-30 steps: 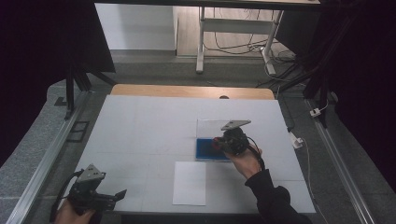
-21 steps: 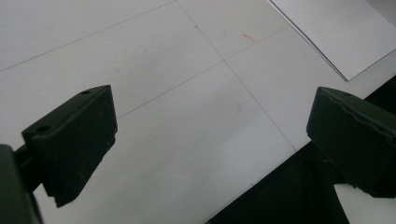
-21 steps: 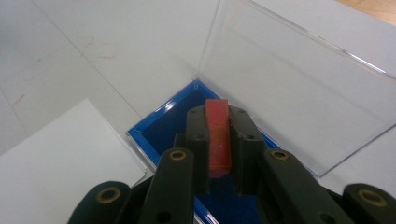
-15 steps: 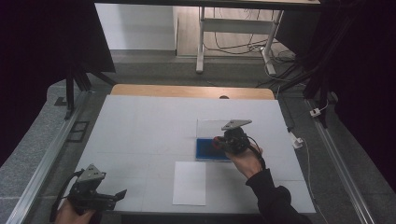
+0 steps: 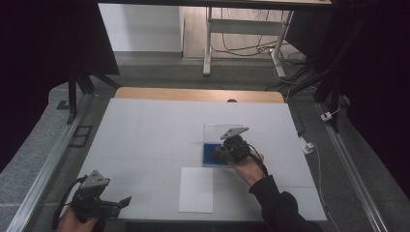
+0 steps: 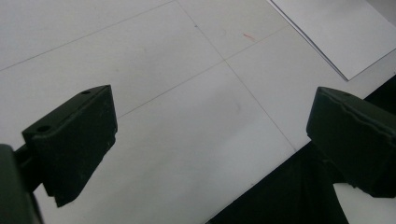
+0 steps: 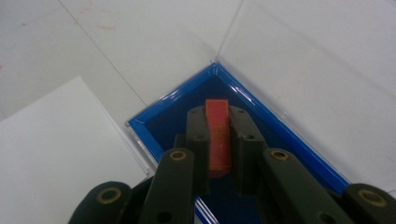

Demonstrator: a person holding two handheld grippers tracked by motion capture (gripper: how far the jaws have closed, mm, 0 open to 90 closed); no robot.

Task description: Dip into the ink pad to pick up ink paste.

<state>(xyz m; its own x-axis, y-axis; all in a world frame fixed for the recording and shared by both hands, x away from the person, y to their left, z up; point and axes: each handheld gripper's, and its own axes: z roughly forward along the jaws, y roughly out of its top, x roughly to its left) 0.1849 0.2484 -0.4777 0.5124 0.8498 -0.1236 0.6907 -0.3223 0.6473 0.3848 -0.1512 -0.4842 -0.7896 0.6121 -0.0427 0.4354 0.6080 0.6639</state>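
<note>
Worktop layout, high view

Tray (image 5: 209, 155) lies right of centre on the worktop (image 5: 154, 125); paper sheet (image 5: 197, 189) lies just before it, near the front edge.

Right gripper (image 7: 218, 135) points down into a blue-lined clear tray (image 7: 280, 130), jaws closed on a thin red block (image 7: 218, 126) held upright between them. The block's far end pokes out past the jaw tips, near the tray's far corner. White sheet of paper (image 7: 56, 154) lies on the white table (image 7: 327, 56), just left of the tray.
</note>
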